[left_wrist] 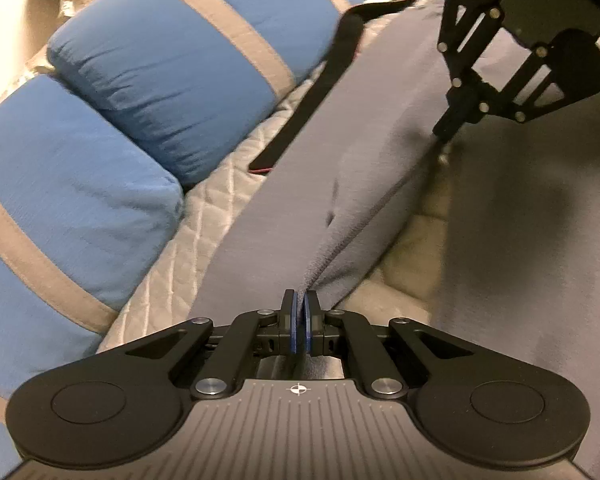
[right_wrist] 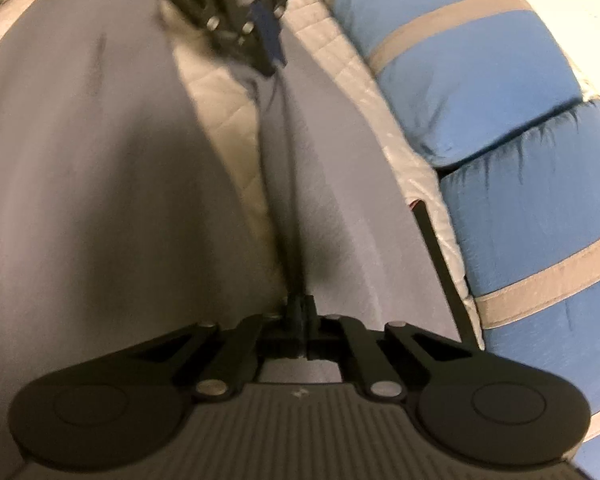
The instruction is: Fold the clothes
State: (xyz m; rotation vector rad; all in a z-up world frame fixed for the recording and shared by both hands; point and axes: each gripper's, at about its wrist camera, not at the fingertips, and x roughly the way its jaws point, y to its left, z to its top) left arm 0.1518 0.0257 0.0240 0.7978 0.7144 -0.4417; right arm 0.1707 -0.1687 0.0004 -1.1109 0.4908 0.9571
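1. The left gripper has its blue-padded jaws pressed together on a raised ridge of the grey garment, pinching the cloth at the fold's near end.
2. The right gripper is likewise pinching the grey garment: its jaws are pressed together on a dark seam or edge of the cloth that runs straight away from it towards the other gripper.
3. In the left wrist view the right gripper appears at upper right, its tip down at the far end of the same ridge, so the fabric is held up in a line between the two grippers.
4. In the right wrist view the left gripper shows at the top, blurred, with its blue pads at the far end of the fold.
5. The grey garment lies spread over a white quilted bed cover, with one long panel on each side of the lifted ridge and a strip of quilt showing between them.
6. A black strap with a thin red edge lies along the garment's outer side, on the quilt.
7. Just beyond the strap sit two blue pillows with beige bands, touching each other end to end.
8. The right wrist view is motion-blurred, so fine detail at its jaws is hard to make out.
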